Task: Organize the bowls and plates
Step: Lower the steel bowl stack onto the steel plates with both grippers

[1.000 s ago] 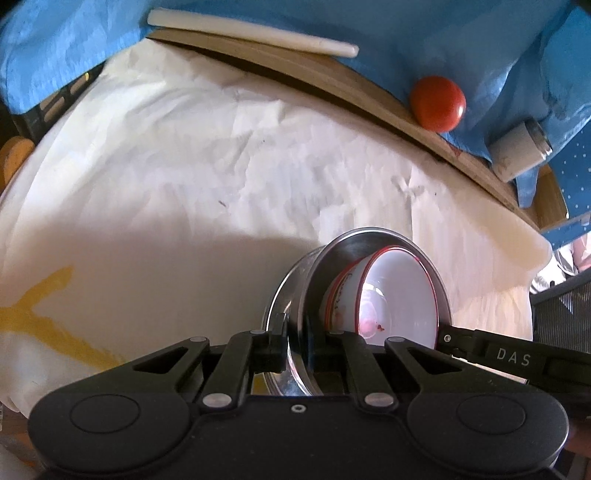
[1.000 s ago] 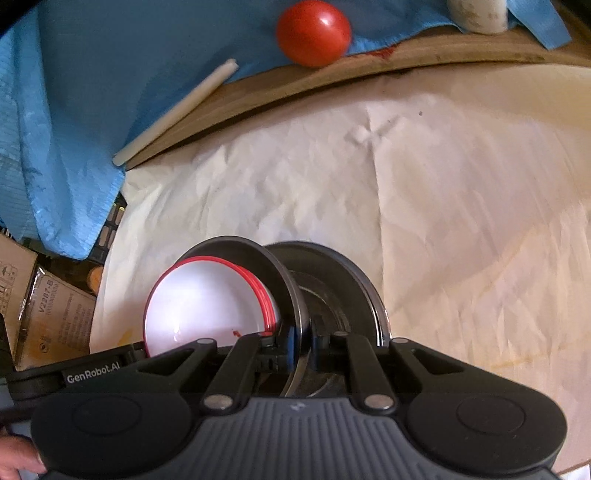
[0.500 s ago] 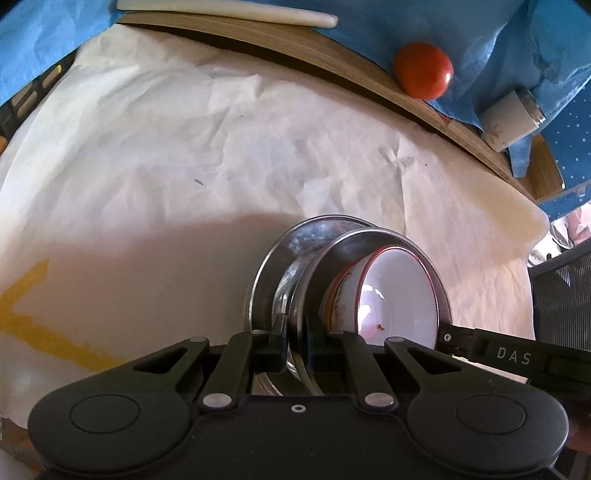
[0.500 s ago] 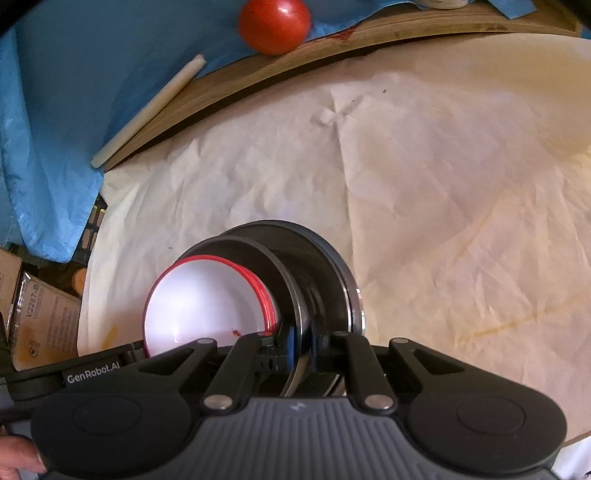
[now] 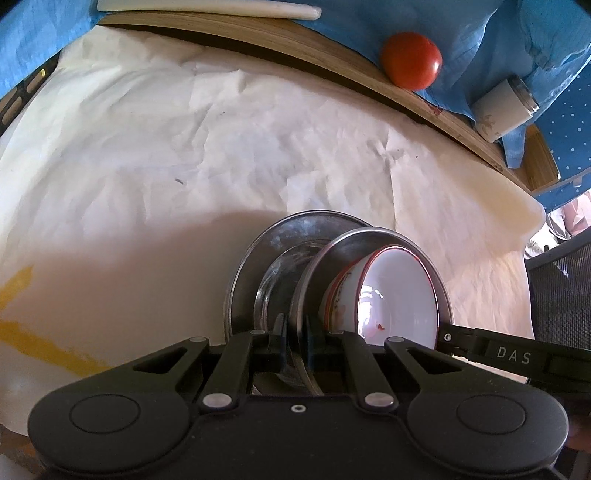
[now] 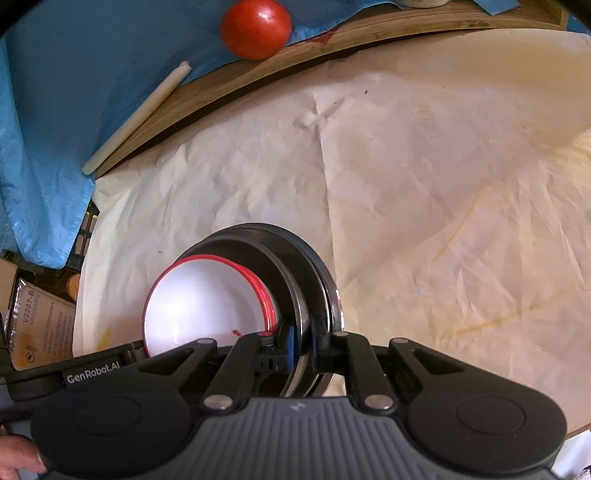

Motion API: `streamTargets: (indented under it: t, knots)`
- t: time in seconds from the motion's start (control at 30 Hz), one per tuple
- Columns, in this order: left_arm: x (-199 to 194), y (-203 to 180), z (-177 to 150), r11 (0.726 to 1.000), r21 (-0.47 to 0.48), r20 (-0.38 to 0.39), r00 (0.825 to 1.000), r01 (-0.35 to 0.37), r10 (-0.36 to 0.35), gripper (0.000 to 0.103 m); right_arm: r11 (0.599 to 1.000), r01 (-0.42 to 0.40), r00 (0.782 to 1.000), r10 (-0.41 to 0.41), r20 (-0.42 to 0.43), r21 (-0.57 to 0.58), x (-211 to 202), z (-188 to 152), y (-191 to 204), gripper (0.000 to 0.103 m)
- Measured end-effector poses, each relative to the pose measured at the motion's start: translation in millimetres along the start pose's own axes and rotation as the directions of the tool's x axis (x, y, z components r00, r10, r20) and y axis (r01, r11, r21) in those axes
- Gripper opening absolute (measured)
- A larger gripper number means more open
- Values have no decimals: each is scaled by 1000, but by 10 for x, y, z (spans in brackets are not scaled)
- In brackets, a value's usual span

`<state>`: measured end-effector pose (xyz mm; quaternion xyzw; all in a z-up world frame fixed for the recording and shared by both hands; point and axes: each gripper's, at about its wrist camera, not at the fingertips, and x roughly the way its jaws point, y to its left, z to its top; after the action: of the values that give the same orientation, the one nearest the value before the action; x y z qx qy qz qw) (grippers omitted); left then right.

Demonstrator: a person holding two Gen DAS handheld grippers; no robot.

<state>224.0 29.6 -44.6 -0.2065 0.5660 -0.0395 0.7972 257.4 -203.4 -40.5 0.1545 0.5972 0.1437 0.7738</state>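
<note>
Crinkled paper (image 5: pixel 184 147); both grippers (image 5: pixel 293 332) (image 6: pixel 301 339) clamp steel plate rim (image 5: pixel 369 236), w/ red-rimmed bowl (image 5: pixel 391 291).

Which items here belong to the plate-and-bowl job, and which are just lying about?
Job: round steel plate, clamped by left gripper and right gripper; red-rimmed white bowl; second steel plate.
Bystanders: red tomato, white stick, white jar.
</note>
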Motion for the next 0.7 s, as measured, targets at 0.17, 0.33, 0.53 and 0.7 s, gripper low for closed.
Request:
streamTargets:
  t: [0.17,0.33,0.53,0.7]
  knots:
    - [-2,-6,5,1000,-1,-1,1000,-1,1,8,1000,0,1000,0,-1,-2,0,1,-10,12]
    - [6,-8,6,1000,-6,-2,1000,-3,3,8,1000,1,1000,-1,-6,-4,14,9,-6,12]
    - [4,2,10,1000,-13,-2,1000,-3,3,8,1000,2,1000,-2,-9,-7,31,8,28,12]
    - [-12,16,14,1000,-15,1,1000,-4,4,8,1000,1,1000,-1,-10,-12,34,9,41,12]
